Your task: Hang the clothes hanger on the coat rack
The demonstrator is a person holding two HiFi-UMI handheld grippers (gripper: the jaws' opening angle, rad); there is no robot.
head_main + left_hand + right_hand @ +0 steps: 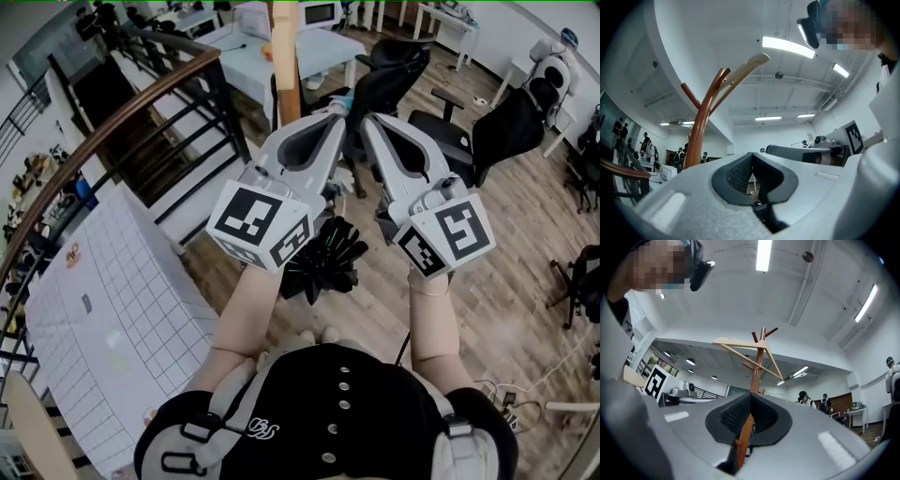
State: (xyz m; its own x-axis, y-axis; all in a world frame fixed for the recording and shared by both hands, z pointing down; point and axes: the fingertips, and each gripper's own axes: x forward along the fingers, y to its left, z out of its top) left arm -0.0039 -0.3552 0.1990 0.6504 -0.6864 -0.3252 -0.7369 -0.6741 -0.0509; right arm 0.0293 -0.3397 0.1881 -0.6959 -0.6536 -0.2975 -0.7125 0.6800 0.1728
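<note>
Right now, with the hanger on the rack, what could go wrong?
1. The hanger looks tilted on an upper peg of the coat rack; a knock could slide it off.
2. The right gripper and left gripper, both shut and empty, sit close to the pole, so pulling away carelessly might bump it.

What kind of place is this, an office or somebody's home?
Most likely a large open office or lab, not a home: black office chairs stand near white desks, and long strip lights hang overhead.
</note>
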